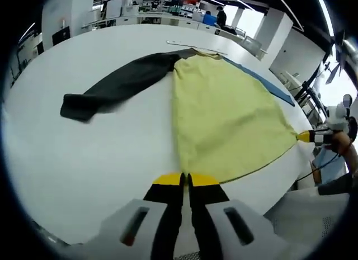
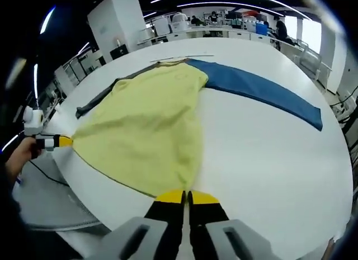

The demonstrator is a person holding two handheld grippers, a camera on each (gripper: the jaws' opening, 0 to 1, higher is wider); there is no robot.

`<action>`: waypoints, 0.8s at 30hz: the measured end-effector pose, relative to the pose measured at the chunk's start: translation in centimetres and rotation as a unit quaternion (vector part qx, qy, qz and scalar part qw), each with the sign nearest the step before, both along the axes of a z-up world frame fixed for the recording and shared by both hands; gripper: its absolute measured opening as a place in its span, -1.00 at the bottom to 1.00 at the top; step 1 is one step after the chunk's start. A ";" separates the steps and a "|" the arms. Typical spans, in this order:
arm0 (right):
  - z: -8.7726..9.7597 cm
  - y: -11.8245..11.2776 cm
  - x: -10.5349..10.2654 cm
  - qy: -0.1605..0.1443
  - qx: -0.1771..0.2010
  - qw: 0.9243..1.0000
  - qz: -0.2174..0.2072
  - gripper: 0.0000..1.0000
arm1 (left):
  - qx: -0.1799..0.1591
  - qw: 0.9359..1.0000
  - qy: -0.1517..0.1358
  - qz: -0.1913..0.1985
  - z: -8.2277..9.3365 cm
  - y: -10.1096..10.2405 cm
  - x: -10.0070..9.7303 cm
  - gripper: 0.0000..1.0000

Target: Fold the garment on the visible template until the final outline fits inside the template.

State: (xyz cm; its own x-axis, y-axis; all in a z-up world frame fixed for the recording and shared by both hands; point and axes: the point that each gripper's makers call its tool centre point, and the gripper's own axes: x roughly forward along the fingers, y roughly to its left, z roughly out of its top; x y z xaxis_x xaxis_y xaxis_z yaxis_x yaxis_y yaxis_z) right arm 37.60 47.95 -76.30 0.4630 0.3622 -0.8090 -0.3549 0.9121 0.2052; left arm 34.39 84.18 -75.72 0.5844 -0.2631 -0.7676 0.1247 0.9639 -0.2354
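left gripper (image 1: 185,180) first: jaws clenched on the near hem corner of the garment (image 1: 224,117), yellow tips pressed together right at the cloth edge. from here the yellow body runs straight away across the white table (image 1: 67,176), long axis pointing off toward the collar at the far side. dark sleeve (image 1: 117,84) lies flat and stretched out to the left, blue sleeve (image 1: 263,81) peeks out along the right edge. over at the right edge of the left gripper view, the right gripper (image 1: 305,136) pinches the other hem corner, pulling it to a point.

now the right gripper view: right gripper (image 2: 187,197) also clamped on its hem corner, garment (image 2: 151,120) fanning away ahead and to the left. blue sleeve (image 2: 263,89) sprawls far right, well out from the body. left gripper (image 2: 62,141) shows at the left, holding the opposite corner taut.

so both hold the hem stretched between them, collar end lying far from both. no template outline can be made out on the table; my read is the hem gets carried forward along that long axis toward the collar, both hands sharing it equally.
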 end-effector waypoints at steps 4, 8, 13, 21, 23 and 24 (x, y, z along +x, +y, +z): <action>0.1 -0.1 -0.8 0.003 -0.005 1.000 0.019 -1.00 | -0.001 1.000 -0.002 -0.004 0.4 -0.5 -0.5 -0.99; -0.1 -0.3 -1.4 0.008 -0.002 1.000 0.021 -1.00 | 0.024 0.999 0.008 -0.026 0.3 -0.5 -1.4 -1.00; -0.4 -0.6 -2.4 0.022 -0.003 1.000 0.019 -1.00 | 0.038 0.998 0.024 -0.036 -0.5 -0.7 -2.4 -1.00; -0.9 -0.9 -3.4 0.039 -0.009 0.999 0.025 -1.00 | 0.041 0.997 0.043 -0.039 -1.2 -0.7 -3.5 -0.99; -0.9 -0.9 -3.4 0.040 -0.008 0.999 0.024 -1.00 | 0.043 0.997 0.043 -0.042 -1.4 -0.7 -3.6 -0.99; -0.9 -0.9 -3.5 0.041 -0.009 0.999 0.026 -1.00 | 0.044 0.997 0.044 -0.044 -1.5 -0.7 -3.7 -0.99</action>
State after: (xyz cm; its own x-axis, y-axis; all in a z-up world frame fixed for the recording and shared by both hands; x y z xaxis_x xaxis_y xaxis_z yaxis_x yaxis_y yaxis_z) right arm 34.14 47.05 -77.23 0.3758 0.3693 -0.8499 -0.3844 0.8966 0.2197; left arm 30.69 83.47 -77.17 0.4919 -0.2387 -0.8373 0.1919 0.9678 -0.1632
